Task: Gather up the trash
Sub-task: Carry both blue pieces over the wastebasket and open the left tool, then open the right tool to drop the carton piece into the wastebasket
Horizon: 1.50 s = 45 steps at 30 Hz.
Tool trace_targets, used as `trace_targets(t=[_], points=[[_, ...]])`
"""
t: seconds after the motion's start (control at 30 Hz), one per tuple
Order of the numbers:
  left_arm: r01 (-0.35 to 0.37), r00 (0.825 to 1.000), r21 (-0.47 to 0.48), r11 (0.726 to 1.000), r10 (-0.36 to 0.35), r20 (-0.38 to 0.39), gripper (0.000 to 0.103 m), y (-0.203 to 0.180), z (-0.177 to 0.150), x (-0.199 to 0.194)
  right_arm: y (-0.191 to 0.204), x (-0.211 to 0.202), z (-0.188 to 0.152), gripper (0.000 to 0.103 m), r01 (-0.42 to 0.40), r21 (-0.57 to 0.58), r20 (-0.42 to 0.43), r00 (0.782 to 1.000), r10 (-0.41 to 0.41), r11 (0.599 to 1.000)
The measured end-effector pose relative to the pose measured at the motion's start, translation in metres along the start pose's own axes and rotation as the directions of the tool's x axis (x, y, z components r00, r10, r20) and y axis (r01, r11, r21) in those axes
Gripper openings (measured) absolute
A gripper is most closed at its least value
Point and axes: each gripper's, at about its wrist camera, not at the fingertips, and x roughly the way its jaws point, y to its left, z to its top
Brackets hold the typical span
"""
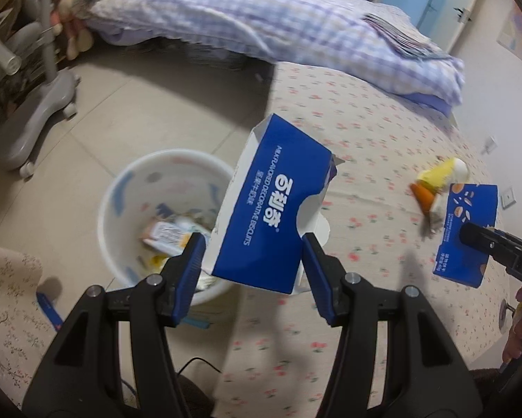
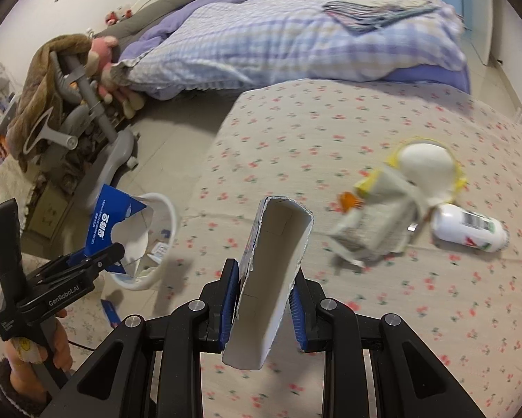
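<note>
My left gripper (image 1: 252, 249) has its jaws wide apart, with a blue biscuit box (image 1: 271, 202) between them, tilted over the rim of a white bin (image 1: 121, 191) that holds several wrappers. The pads look slightly clear of the box sides. In the right wrist view the same box (image 2: 116, 223) hangs at the left gripper (image 2: 114, 254) above the bin (image 2: 167, 216). My right gripper (image 2: 264, 278) is shut on a torn blue-and-white carton piece (image 2: 278, 264), held above the floral table; it also shows in the left wrist view (image 1: 466, 230).
On the floral tablecloth (image 2: 330, 132) lie a crumpled yellow-and-white wrapper heap (image 2: 400, 188), an orange scrap (image 2: 348, 200) and a white can (image 2: 470, 228). A bed with a checked quilt (image 2: 278, 41) is behind. A grey chair base (image 1: 34, 115) stands on the floor. A blue scrap (image 1: 48, 308) lies near the bin.
</note>
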Motion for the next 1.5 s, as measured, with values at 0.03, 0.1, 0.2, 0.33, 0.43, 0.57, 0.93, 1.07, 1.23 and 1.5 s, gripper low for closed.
trace_targets(t=[0.03,0.1,0.2,0.33,0.43,0.57,0.93,1.07,1.23,1.5], points=[[-0.009,1.000,-0.011,1.000,0.009,0.001,0.058,0.008,-0.001,0.000,0.005,0.003,0.002,0.028,-0.004,-0.007,-0.003,1.000,0.004,1.000],[-0.034,0.999,-0.024,0.999,0.034,-0.001,0.058,0.020,-0.001,0.000,0.016,0.009,0.004,0.028,-0.010,-0.020,-0.010,1.000,0.010,1.000],[-0.057,0.998,-0.059,0.997,0.056,-0.014,0.058,0.038,-0.003,0.004,0.031,0.019,0.007,0.028,-0.020,-0.038,-0.020,1.000,0.020,0.999],[-0.088,0.996,-0.086,0.992,0.086,-0.032,0.058,0.058,-0.005,0.010,0.051,0.031,0.009,0.028,-0.035,-0.061,-0.035,0.999,0.033,0.998],[-0.094,0.995,-0.115,0.989,0.090,-0.036,0.058,0.070,-0.005,0.014,0.063,0.038,0.009,0.028,-0.045,-0.077,-0.043,0.998,0.042,0.996],[-0.069,0.998,-0.140,0.988,0.067,-0.017,0.064,0.081,-0.002,0.017,0.078,0.046,0.011,0.028,-0.064,-0.095,-0.048,0.997,0.060,0.993],[-0.169,0.986,-0.205,0.964,0.165,-0.034,0.092,0.109,-0.014,0.004,0.117,0.061,0.015,0.028,-0.128,-0.133,-0.061,0.991,0.121,0.983],[-0.200,0.980,-0.231,0.952,0.194,-0.050,0.093,0.122,-0.023,-0.003,0.135,0.071,0.015,0.028,-0.160,-0.153,-0.077,0.986,0.150,0.975],[-0.231,0.973,-0.231,0.945,0.226,-0.048,0.093,0.131,-0.030,-0.012,0.152,0.085,0.015,0.029,-0.195,-0.170,-0.093,0.979,0.182,0.966],[-0.241,0.971,-0.222,0.945,0.235,-0.054,0.093,0.140,-0.037,-0.018,0.163,0.109,0.021,0.031,-0.197,-0.166,-0.084,0.979,0.185,0.966]])
